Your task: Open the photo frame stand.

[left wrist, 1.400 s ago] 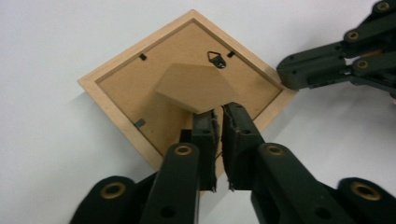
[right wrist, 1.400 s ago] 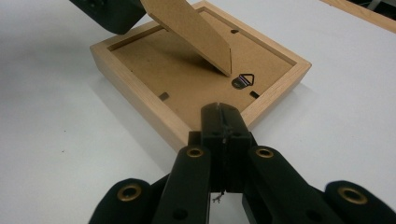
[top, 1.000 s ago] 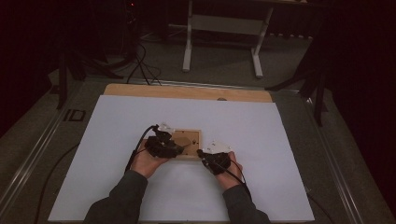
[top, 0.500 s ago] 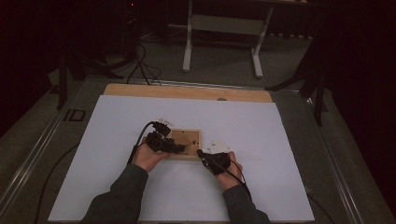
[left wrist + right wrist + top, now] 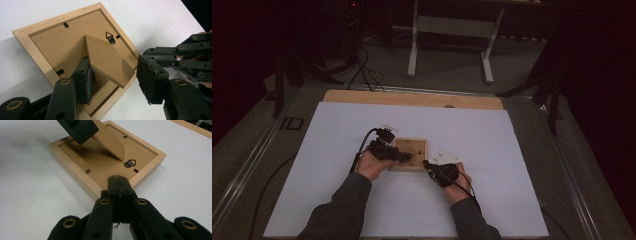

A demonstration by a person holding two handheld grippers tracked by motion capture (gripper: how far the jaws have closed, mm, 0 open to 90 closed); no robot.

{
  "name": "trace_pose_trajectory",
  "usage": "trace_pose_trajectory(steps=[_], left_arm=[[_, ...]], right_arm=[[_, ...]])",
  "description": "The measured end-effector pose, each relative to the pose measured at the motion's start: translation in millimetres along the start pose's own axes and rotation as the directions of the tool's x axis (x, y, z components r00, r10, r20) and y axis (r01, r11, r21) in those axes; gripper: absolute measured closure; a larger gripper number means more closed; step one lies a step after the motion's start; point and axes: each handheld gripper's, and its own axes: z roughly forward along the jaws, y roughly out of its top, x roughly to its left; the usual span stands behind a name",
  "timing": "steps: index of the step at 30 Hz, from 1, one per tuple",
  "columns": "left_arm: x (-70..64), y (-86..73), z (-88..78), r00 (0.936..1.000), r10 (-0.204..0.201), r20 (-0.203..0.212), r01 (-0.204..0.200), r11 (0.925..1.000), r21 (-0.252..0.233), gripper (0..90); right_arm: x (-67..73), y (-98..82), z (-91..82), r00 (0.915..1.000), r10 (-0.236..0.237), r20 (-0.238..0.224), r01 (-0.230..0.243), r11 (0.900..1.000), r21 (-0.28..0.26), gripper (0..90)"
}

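A light wooden picture frame (image 5: pixel 418 144) lies face down on the white table cover, showing its brown backing (image 5: pixel 52 47) and metal hanger (image 5: pixel 130 163). Its cardboard stand flap (image 5: pixel 107 60) is tilted up off the backing. My left gripper (image 5: pixel 116 80) is open and its jaws have just been opening. The flap sits between them: the left pad (image 5: pixel 86 77) is close beside it and the right pad (image 5: pixel 147 77) stands apart. My right gripper (image 5: pixel 119 185) is shut with nothing in it, its tip at the frame's near rim (image 5: pixel 75 173). Both grippers, left (image 5: pixel 404 156) and right (image 5: pixel 428 164), meet at the frame.
The white cover (image 5: pixel 337 125) lies on a wooden tabletop whose far edge (image 5: pixel 412 98) shows. Cables trail from both grippers toward the person's sleeves. Beyond the table are a dark floor, a white stand (image 5: pixel 449 30) and cables.
The left gripper has edged slightly away from the person over the frame. The right hand has kept still.
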Motion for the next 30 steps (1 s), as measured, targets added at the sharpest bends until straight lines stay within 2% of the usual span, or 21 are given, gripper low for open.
trace_pose_trajectory(steps=[4, 8, 14, 30], left_arm=[[1.2, 0.9, 2.1, 0.9999, -0.013, 0.008, 0.013, 0.9999, 0.004, 47.7], [0.9, 1.8, 4.6, 0.9998, -0.019, -0.001, 0.019, 0.9997, 0.013, 48.6], [3.8, 2.9, 5.2, 0.9992, -0.037, 0.014, 0.037, 0.9993, 0.003, 47.9], [6.8, 2.9, 4.1, 0.9991, -0.036, 0.023, 0.036, 0.9993, 0.004, 50.6]], right_arm=[[0.0, 0.0, 0.0, 1.0000, 0.000, 0.000, 0.000, 1.000, 0.000, 89.8], [-0.1, 0.0, 0.0, 1.0000, 0.000, -0.001, 0.000, 1.000, -0.001, 89.8], [0.0, 0.0, 0.0, 1.0000, 0.000, -0.001, 0.000, 1.000, 0.000, 89.8], [0.0, 0.0, 0.0, 1.0000, 0.000, -0.001, 0.000, 1.000, 0.000, 89.8]])
